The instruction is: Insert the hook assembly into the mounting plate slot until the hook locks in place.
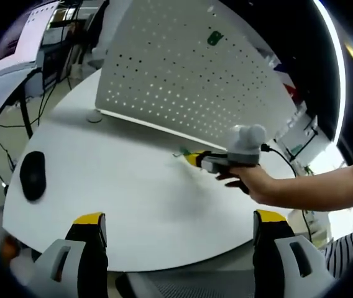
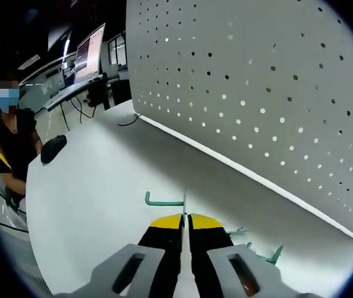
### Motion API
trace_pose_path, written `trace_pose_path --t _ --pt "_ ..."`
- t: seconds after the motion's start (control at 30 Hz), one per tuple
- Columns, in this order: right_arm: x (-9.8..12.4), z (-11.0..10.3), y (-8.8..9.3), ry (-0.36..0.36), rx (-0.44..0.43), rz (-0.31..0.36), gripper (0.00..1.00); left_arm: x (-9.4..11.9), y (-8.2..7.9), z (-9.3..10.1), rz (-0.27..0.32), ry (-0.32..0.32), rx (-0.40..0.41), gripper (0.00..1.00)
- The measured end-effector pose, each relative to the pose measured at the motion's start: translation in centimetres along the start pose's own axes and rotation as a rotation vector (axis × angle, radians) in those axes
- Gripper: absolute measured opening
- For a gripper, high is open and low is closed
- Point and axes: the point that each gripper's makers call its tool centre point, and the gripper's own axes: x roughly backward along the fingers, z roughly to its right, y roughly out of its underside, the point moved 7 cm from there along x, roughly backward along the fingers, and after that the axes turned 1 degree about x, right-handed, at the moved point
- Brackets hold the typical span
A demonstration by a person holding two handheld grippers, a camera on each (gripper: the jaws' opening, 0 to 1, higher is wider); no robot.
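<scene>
Right hand-held gripper (image 2: 185, 221) had its jaws pressed together on a green hook (image 2: 166, 201) lying on the white tabletop (image 2: 96, 186), just in front of the upright perforated mounting plate (image 2: 257, 87); more green hooks (image 2: 260, 251) lay beside it. Left hand-held gripper (image 1: 179, 226) hung wide apart over the tabletop edge, holding nothing. Black mouse (image 1: 32, 175) sat well off to the side.

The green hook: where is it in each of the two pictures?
Left gripper view: the green hook is a small speck right of centre, at the tip of the right gripper.
Right gripper view: low centre, pinched between the shut jaws.
Shared landmark: the white holed board.
</scene>
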Motion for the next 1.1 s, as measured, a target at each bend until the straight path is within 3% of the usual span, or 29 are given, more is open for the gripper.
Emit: trace_pose_path --t 0.2,0.6,0.73,1.1 --pt "1.2 -0.1 -1.3 0.001 0.004 0.042 0.00 0.1 -0.5 0.5 -0.008 0.012 -0.012 1.00" --pt "4.6 0.5 -4.2 0.005 0.011 0.142 0.00 0.6 -2.4 1.4 0.030 0.030 -0.074 1.00" --pt "5.7 0.4 -4.6 0.013 0.015 0.162 0.00 0.6 -2.4 1.4 0.039 0.033 -0.069 1.00" --pt "9.8 -0.7 -6.3 0.003 -0.011 0.242 0.00 1.4 -3.9 3.5 0.083 0.080 -0.078 1.00"
